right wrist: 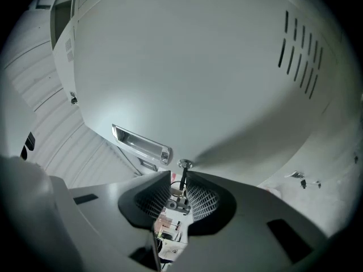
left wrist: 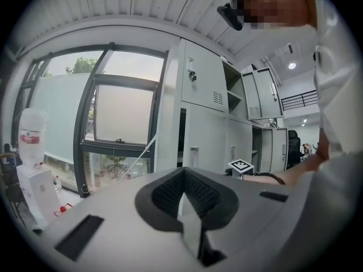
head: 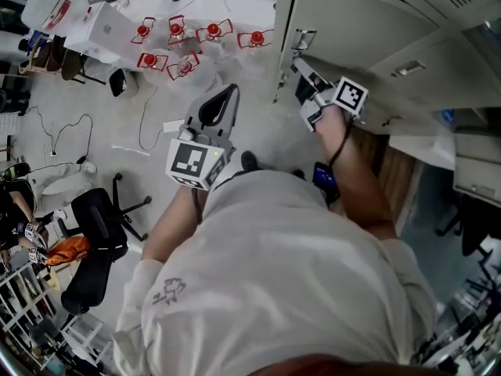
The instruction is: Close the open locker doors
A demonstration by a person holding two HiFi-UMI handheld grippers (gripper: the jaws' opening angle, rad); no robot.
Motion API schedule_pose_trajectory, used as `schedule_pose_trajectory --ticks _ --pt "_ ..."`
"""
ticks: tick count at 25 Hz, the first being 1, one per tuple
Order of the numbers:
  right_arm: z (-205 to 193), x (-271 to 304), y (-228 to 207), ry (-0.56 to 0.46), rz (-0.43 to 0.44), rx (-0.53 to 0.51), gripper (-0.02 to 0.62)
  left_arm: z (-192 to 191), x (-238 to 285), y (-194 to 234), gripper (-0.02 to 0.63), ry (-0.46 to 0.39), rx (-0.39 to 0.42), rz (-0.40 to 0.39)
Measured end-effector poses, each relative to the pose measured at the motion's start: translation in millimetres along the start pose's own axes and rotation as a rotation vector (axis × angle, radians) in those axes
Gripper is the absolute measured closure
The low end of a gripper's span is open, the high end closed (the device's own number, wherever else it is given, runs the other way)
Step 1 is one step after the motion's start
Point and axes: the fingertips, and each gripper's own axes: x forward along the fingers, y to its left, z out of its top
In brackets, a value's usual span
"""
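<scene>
Right claw (right wrist: 178, 180) pinches key (right wrist: 177, 194) in lock of open door (right wrist: 187, 78), just below handle (right wrist: 142, 143). Left claw (left wrist: 184, 181) pressed together, empty. Door likely light, stiff, free-swinging; key thin, so push the panel.

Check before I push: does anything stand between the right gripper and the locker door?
Nothing visible does. The right gripper is at the door, jaws closed on the key in its lock.

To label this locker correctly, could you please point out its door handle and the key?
door handle (right wrist: 141, 142): right gripper view, middle of the recess.
key (right wrist: 182, 178): right gripper view, on its dark shaft.
</scene>
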Motion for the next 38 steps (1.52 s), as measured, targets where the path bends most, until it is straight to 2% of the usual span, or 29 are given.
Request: schedule_pose_trajectory --ticks 6,10,14,22,27,30,34,38 --pt "16.1 15.9 -3.1 -0.039 -0.015 0.007 0.514 -3.5 -5.2 15.4 0.611 0.007 -0.005 0.005" --pt "26.6 24.3 -7.4 -0.060 -0.019 0.013 0.514 -6.5 -4.8 22.5 0.611 0.014 -0.037 0.006" --pt "32.1 29.1 -8.0 -0.090 -0.027 0.022 0.514 -7.2 -8.1 29.5 0.611 0.011 -0.017 0.006" --pt "34.7 32.6 -9.5 -0.109 -0.020 0.030 0.514 -11.7 -13.0 34.6 0.611 0.021 -0.038 0.012" --pt "35.6 34.8 -10.0 -0.095 -0.031 -0.002 0.512 -11.9 -14.9 35.1 0.611 0.021 -0.038 0.008" --pt "35.1 34.5 -10.1 -0.084 -0.030 -0.001 0.457 -12.5 -14.5 32.1 0.611 0.025 -0.053 0.004" --pt "27.7 29.2 -7.9 -0.067 -0.017 -0.012 0.440 -13.9 -12.4 25.9 0.611 0.027 -0.050 -0.005" --pt "15.3 21.2 6.5 -0.039 0.019 -0.102 0.440 -12.6 -12.2 19.1 0.611 0.027 -0.047 -0.015"
